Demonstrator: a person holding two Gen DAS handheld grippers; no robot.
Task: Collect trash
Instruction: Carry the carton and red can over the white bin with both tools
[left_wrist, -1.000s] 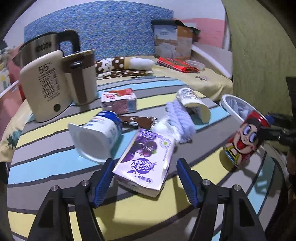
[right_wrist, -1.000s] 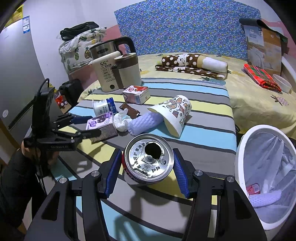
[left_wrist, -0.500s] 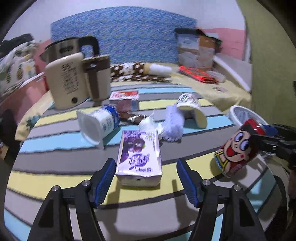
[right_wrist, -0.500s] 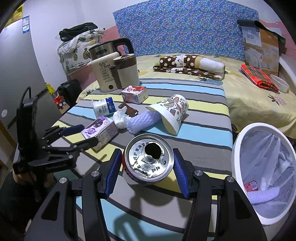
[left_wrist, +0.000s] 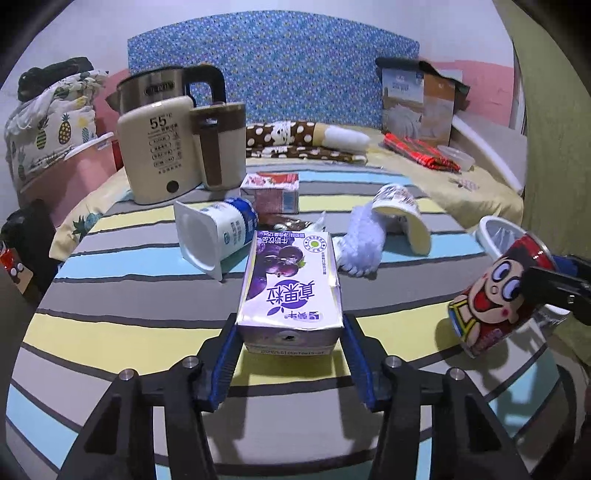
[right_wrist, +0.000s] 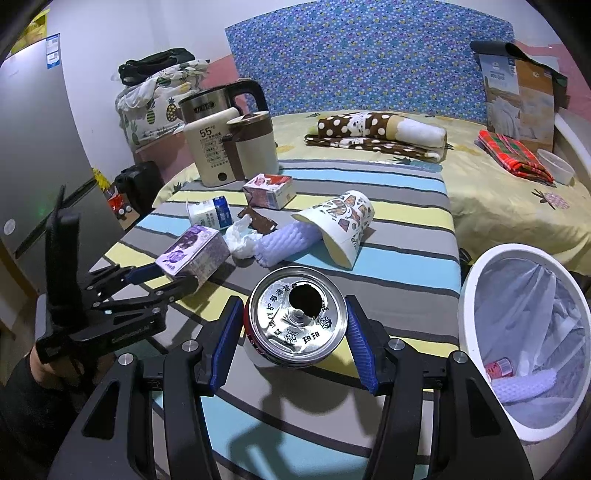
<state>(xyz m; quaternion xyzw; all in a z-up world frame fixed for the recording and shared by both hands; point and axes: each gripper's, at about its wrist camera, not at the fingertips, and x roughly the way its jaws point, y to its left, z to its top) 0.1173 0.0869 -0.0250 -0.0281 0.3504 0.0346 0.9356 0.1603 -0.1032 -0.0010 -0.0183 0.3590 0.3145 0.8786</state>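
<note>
**Left jaws closing on purple carton; right holds can beside bin**

Striped table cover (left_wrist: 122, 328), grey, yellow and blue bands, carries all the litter. Off its right edge stands the white round bin with clear liner (right_wrist: 476, 295), already holding a few scraps.

Cream electric kettle marked 55 (left_wrist: 159, 151) stands at the far left corner; not trash, not involved.

Purple-and-white drink carton (left_wrist: 290, 291) lies flat on the cover, long axis running straight away from the left gripper (left_wrist: 290, 347), near end sitting between the blue pads. The jaws have just been closing, carton between them. Pads look to sit at or just beside the carton's two long sides; firm contact not confirmed from this view, and the side view from the right wrist does not settle it. Carton appears slightly crushed at the near end, straw hole showing.

Red cartoon-printed drink can (right_wrist: 297, 325) is held in the right gripper (right_wrist: 295, 332), pads pressing on both sides, opened silver top facing the camera. It hangs over the table near the bin.

Judgement: left hand is nearer the carton and aligned with its length, so the grasp needs only the squeeze across the narrow width. Right hand is nearer the bin.

Still lying beyond: white yoghurt pot on its side (left_wrist: 214, 232), patterned paper cup tipped over (left_wrist: 402, 214).
</note>
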